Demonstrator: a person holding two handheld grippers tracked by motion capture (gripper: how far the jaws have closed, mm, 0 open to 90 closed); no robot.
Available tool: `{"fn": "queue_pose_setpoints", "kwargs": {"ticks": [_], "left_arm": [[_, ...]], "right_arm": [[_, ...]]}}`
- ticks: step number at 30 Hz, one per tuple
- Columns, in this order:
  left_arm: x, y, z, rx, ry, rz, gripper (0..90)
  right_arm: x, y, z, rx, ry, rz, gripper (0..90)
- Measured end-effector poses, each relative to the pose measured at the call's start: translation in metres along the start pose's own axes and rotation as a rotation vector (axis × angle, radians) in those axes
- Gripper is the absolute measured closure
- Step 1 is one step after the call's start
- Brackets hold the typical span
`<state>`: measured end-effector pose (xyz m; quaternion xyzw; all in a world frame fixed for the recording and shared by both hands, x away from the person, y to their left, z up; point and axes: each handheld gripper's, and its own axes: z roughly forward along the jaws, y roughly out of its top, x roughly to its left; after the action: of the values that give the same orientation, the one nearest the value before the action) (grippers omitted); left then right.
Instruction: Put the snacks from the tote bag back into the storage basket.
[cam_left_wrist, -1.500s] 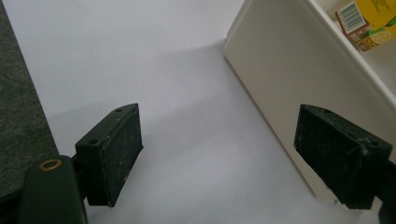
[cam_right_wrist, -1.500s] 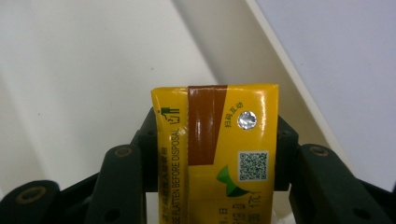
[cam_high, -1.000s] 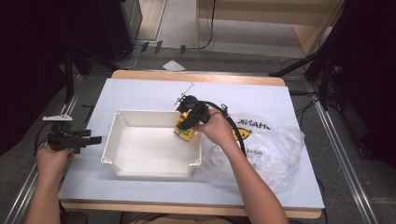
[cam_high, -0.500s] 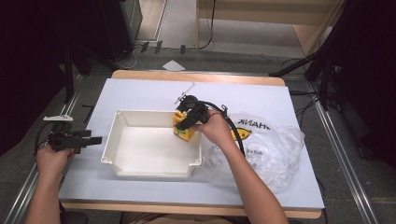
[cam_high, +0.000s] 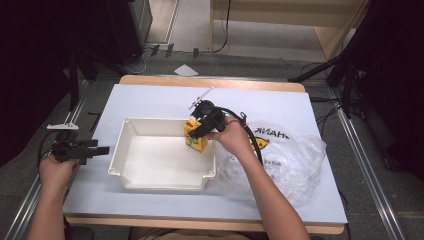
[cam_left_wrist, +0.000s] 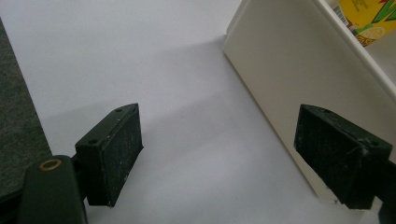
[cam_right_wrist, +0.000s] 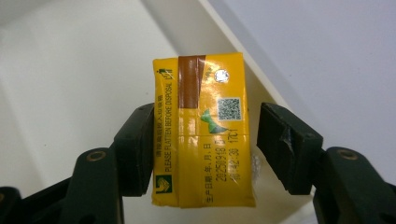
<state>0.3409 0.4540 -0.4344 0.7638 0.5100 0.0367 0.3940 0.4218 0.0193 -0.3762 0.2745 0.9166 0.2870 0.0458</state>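
High view, nearest edge: two forearms come in from the bottom. Left hand (cam_high: 55, 167) holds the left gripper (cam_high: 97, 149) low at the table's left edge, jaws pointing toward the white plastic tub (cam_high: 165, 187) but apart from it. Right hand (cam_high: 232, 135) reaches over the tub's right wall with the right gripper (cam_high: 196, 134), its black cable looping back over the wrist. Crumpled clear plastic bag (cam_high: 295, 160) with black and yellow print lies just right of the tub, touching its right wall. Yellow drink carton (cam_high: 197, 142) sits at the tub's far right corner, between the right gripper's jaws. Tub stands mid-table on the pale blue table top (cam_high: 150, 100). Farther off, a white paper scrap (cam_high: 186, 70) lies on the grey floor beyond the table.

Left gripper view: left gripper (cam_left_wrist: 219, 149) is spread wide and empty, table top (cam_left_wrist: 163, 70) under it, tub's outer wall (cam_left_wrist: 280, 70) just beside one jaw, a bit of the carton (cam_left_wrist: 364, 18) over the rim.

Right gripper view: right gripper (cam_right_wrist: 205, 149) brackets the carton (cam_right_wrist: 203, 135), printed face to the camera. One pad touches the carton's side, the other stands off by a thin gap, so the claw reads as released, not clenched. Tub floor (cam_right_wrist: 70, 70) lies behind, table (cam_right_wrist: 327, 46) past the rim.
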Motion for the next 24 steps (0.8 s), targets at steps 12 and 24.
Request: {"fn": "queue_pose_setpoints", "kwargs": {"ticks": [12, 24], "left_arm": [[0.0, 0.002, 0.001, 0.0, 0.001, 0.001, 16.2], [0.001, 0.004, 0.002, 0.001, -0.005, -0.005, 16.2]], "right_arm": [[0.004, 0.0, -0.032, -0.066, -0.005, 0.006, 40.3], [0.022, -0.001, -0.052, -0.09, 0.019, -0.026, 40.8]]}}
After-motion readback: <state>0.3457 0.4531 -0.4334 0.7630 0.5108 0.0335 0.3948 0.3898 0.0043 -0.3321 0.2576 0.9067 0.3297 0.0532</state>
